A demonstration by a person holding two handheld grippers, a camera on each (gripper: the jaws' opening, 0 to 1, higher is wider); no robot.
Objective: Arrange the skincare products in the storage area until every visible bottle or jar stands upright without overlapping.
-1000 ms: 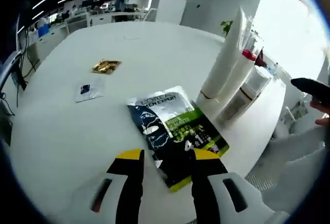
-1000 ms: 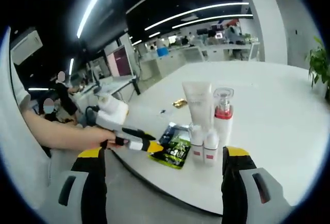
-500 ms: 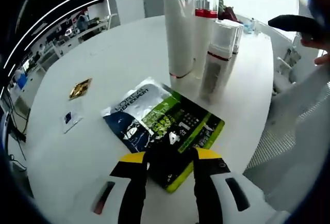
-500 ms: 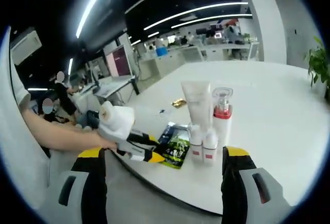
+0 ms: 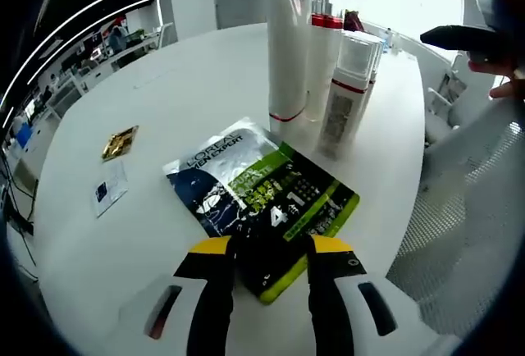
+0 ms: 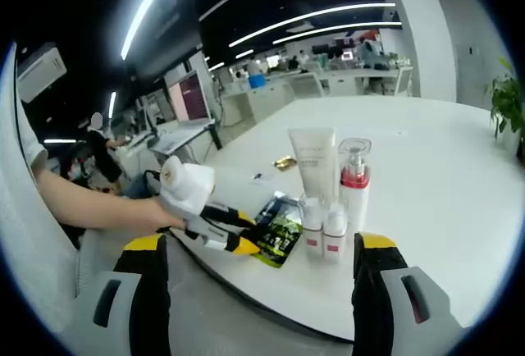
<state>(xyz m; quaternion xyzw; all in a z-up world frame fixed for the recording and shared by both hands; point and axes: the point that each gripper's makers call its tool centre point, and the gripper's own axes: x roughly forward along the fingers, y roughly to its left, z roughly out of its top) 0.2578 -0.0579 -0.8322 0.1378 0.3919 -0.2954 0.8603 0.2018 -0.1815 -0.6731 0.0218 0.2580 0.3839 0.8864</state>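
A black and green sachet pack lies flat near the table's edge. Its near corner sits between the jaws of my left gripper, which stand partly apart over it. Behind the pack stand an upright white tube, a pump bottle with a red collar, and two small white bottles. In the right gripper view, my right gripper hangs open off the table's edge, facing the tube, pump bottle and small bottles. The left gripper touches the pack there.
A gold sachet and a small white sachet lie farther left on the round white table. A person's hand and a mesh chair are to the right. The forearm holding the left gripper reaches in from the left.
The left gripper view has swung round, bringing the tube and bottles upright ahead of it. In the right gripper view the left gripper has edged right onto the pack. The pack and bottles have stayed put.
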